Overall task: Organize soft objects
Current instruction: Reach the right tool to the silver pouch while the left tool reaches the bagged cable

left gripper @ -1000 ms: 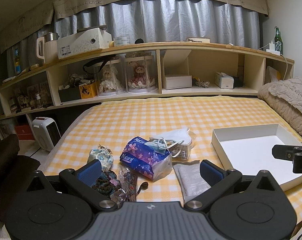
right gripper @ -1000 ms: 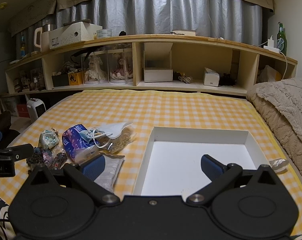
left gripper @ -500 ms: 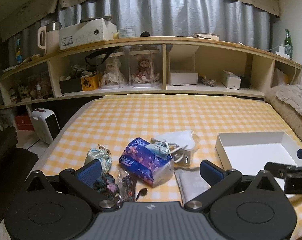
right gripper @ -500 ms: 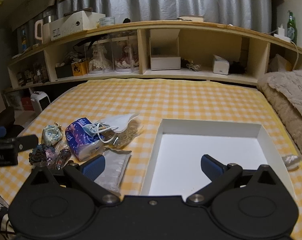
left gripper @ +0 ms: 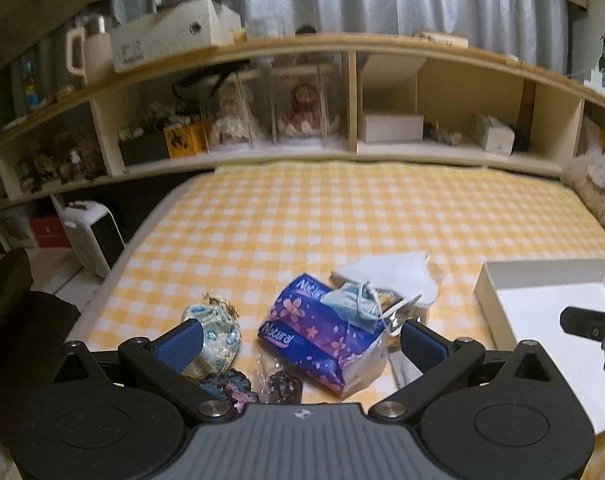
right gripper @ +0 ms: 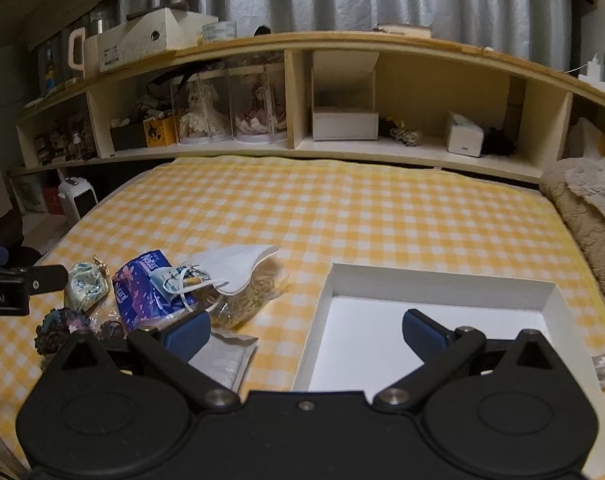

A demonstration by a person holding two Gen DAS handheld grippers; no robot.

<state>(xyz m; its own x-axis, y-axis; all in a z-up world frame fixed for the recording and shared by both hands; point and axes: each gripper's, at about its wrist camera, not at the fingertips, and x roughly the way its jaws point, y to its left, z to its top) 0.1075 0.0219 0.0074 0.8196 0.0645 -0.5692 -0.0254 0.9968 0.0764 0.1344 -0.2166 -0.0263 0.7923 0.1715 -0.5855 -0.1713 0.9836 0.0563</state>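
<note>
In my left view, my left gripper (left gripper: 300, 340) is spread wide and holds nothing. It hangs over a pile on the bed (left gripper: 342, 216): a purple tissue pack (left gripper: 322, 340), a white mask (left gripper: 386, 276) and a small pouch (left gripper: 212, 336). In my right view, my right gripper (right gripper: 304, 330) is spread wide too, also holding nothing. It hangs over the left edge of the white box (right gripper: 442, 284), which sits on the bed just right of the pile.

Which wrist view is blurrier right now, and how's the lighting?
Left wrist view: motion-smeared, shelf and tissue pack soft. Right wrist view: sharper, white tray edges crisp. Both dim, warm indoor light, strong fisheye bending the shelf.
</note>
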